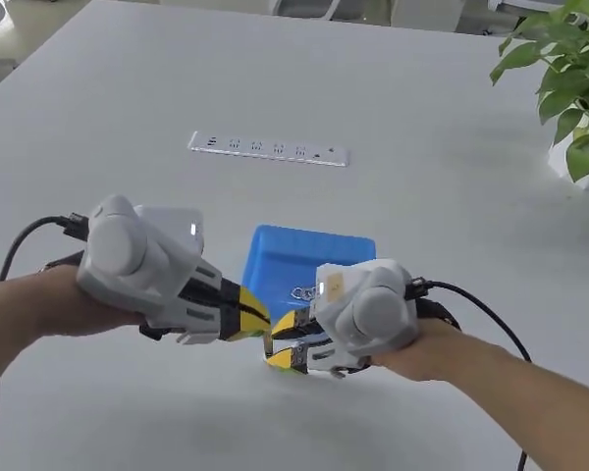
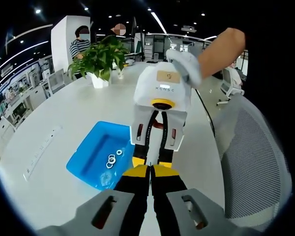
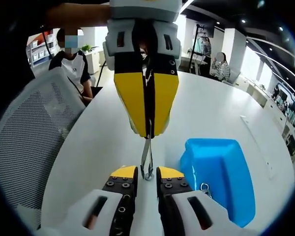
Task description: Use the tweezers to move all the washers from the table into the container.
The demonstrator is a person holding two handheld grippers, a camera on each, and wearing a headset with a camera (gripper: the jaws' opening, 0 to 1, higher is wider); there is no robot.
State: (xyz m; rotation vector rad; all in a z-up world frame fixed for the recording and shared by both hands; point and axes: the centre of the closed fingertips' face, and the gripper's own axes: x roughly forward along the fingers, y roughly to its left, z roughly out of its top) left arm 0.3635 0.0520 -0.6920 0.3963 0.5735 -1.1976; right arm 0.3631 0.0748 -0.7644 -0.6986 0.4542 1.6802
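The blue container (image 1: 275, 257) lies on the white table just beyond both grippers, with washers (image 1: 302, 292) in it. In the left gripper view the container (image 2: 96, 147) shows the washers (image 2: 113, 158) near its near end. My left gripper (image 1: 260, 319) and right gripper (image 1: 280, 351) meet tip to tip in front of it. The left gripper (image 3: 147, 130) is shut on the rear of the metal tweezers (image 3: 147, 152). Their legs run down between the jaws of my right gripper (image 3: 147, 173), which have closed in on them. A small ring shows at the tweezers' tips.
A white power strip (image 1: 267, 149) lies farther back on the table. A potted plant (image 1: 569, 88) stands at the right edge. A grey mesh chair (image 3: 34, 128) is beside the table. People stand in the background.
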